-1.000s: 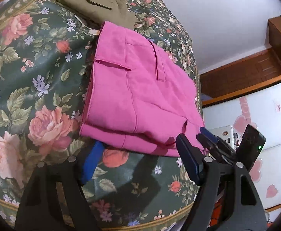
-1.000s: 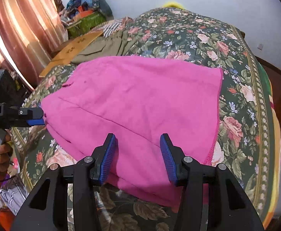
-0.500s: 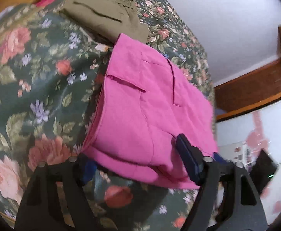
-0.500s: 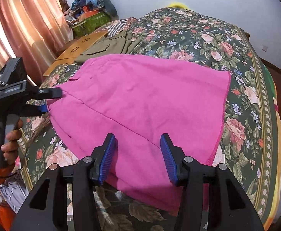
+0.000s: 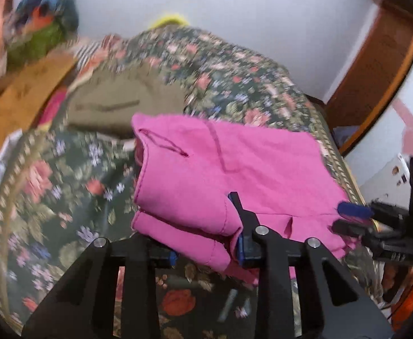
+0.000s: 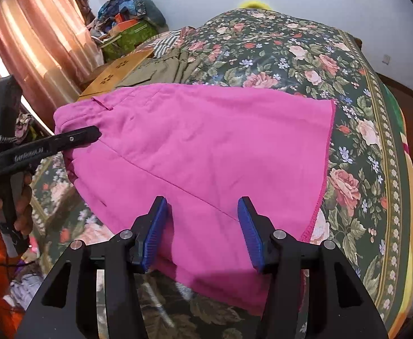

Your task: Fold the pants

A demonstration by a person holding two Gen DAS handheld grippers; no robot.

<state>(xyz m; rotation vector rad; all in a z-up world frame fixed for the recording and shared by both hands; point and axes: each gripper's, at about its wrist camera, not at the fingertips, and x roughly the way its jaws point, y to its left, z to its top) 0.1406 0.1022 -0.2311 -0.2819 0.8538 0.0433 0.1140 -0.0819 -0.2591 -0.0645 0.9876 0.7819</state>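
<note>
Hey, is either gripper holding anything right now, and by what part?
The left gripper straddles the pink pants' waist-end corner; grip uncertain. The right gripper is open, holding nothing.

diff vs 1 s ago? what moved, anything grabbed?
The left gripper moved in from short of the pink pants onto their waist end; folded cloth now lies between its fingers, though a firm clamp can't be confirmed. Its view also swung toward the head of the bed. The right gripper stayed open over the near edge, and the pants lie as before.
</note>
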